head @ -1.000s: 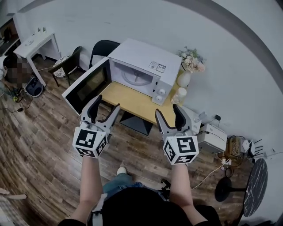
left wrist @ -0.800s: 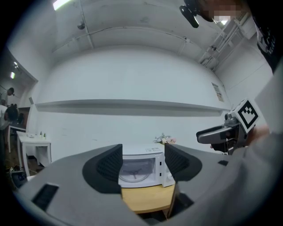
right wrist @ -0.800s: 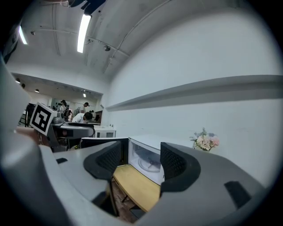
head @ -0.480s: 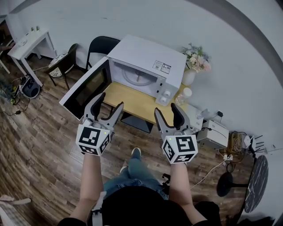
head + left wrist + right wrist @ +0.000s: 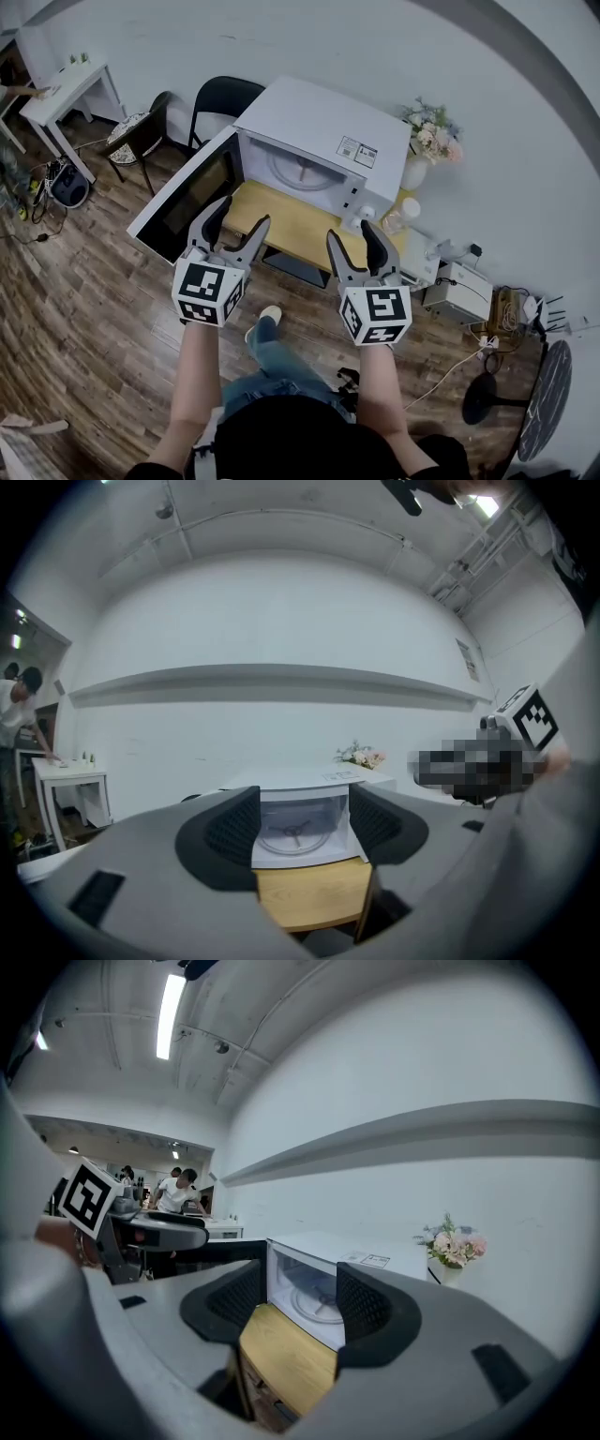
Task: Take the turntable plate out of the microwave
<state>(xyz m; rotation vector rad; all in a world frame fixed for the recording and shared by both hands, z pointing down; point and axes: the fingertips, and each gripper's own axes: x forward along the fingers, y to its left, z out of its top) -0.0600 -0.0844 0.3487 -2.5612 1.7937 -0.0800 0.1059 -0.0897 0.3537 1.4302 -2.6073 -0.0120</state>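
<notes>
The white microwave (image 5: 323, 131) stands on a wooden table (image 5: 281, 217) with its door (image 5: 183, 199) swung open to the left. Inside lies the round glass turntable plate (image 5: 302, 172), also seen between the jaws in the left gripper view (image 5: 292, 836) and the right gripper view (image 5: 319, 1305). My left gripper (image 5: 237, 220) is open and held level in front of the table, short of the door. My right gripper (image 5: 352, 234) hangs beside it, its jaws closing slowly with nothing between them. Both are well short of the plate.
A vase of flowers (image 5: 417, 155) stands right of the microwave. A black chair (image 5: 220, 98) and a white side table (image 5: 66, 89) are at the back left. A white device (image 5: 459, 286) and cables lie on the wooden floor at right.
The person has stepped closer to the table and both grippers have moved forward toward the open microwave. The right jaws have narrowed a little.
</notes>
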